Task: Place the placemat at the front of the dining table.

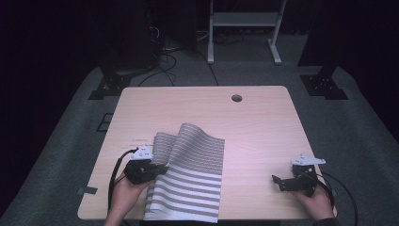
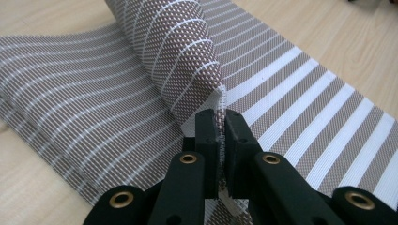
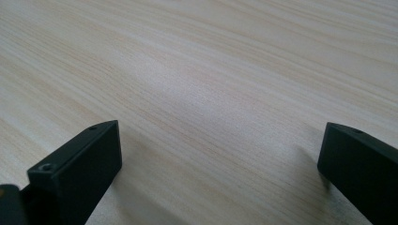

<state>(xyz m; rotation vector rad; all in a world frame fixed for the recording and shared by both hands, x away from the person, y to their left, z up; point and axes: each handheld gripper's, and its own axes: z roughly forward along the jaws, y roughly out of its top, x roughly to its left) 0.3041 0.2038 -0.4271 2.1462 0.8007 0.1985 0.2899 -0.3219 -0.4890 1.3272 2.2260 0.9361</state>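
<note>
1. A striped mat [image 1: 190, 176] of woven brown-and-white mesh lies on the light wooden table [image 1: 254, 127], in the near-left part of the top, at about 7 o'clock from the table's middle.
2. Its near half lies flat, with broad white bands, and reaches the table's near edge. Its far half carries fine stripes and bulges up in a raised fold, curling toward 11 o'clock.
3. The left gripper [image 1: 162, 168] sits at the mat's left edge, at 9 o'clock of the mat, held in the person's left hand [image 1: 127, 190], which comes in from the near edge.
4. In the left gripper view the two black jaws stand pressed together on the thin edge of the mat [image 2: 197, 61]. The mesh shows as a narrow pale strip pinched between them, and the lifted part of the cloth rolls up and away just beyond the tips.
5. The right gripper [image 1: 277, 181] rests low over bare wood at about 4 o'clock from the table's middle, well apart from the mat, in the person's right hand [image 1: 317, 202].
6. Its jaws stand wide apart. In the right gripper view the two black fingers [image 3: 82, 164] frame bare wood grain with nothing between them.
7. A round cable hole [image 1: 236, 98] sits in the tabletop at 12 o'clock, near the far edge.
8. Black cables [image 1: 113, 176] trail from both grippers toward the person.
</note>
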